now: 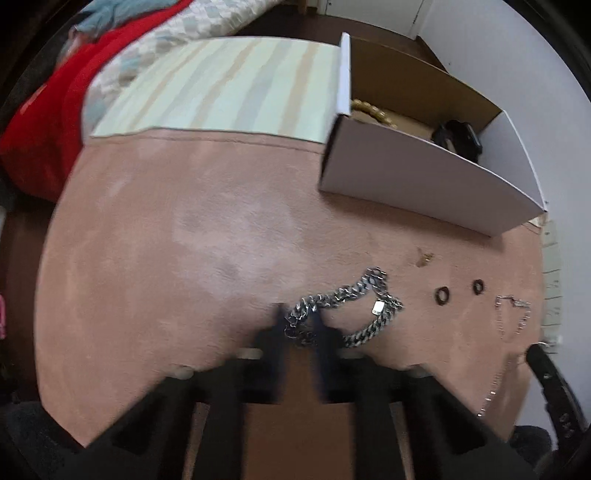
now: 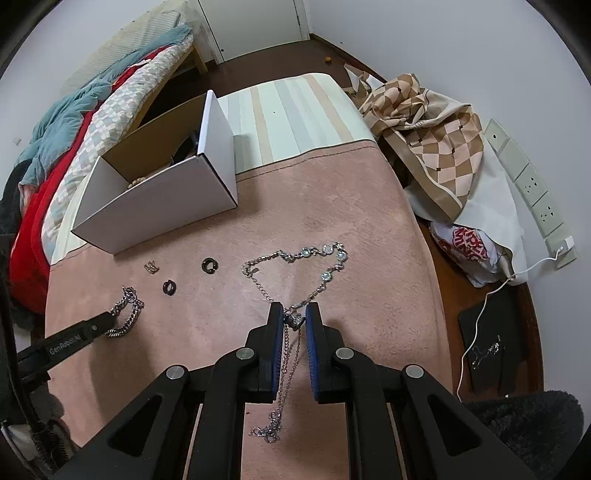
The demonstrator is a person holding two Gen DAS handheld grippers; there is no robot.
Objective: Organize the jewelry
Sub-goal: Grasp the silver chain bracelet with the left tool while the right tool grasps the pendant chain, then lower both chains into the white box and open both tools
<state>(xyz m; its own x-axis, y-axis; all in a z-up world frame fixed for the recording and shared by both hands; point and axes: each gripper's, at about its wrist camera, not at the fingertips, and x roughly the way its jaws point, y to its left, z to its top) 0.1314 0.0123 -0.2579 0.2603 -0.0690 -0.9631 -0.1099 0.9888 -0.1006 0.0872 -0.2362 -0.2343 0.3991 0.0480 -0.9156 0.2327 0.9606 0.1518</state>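
Lettering "GenRobot.AI" marks left gripper at chunky chain.

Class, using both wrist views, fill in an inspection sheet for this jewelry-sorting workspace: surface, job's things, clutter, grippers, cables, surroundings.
Surface: pink cloth over a striped cover.
Job's things: heavy curb chain; gem necklace; two dark rings; small gold piece; open white box already holding items.
Clutter: checked fabric and a printed bag beside the surface.
Grippers: left gripper straddles the curb chain, view blurred; right gripper straddles the necklace's clasp end, jaws apart.
Cables: white cable from the wall sockets.
Surroundings: bed with red and teal bedding, white door.
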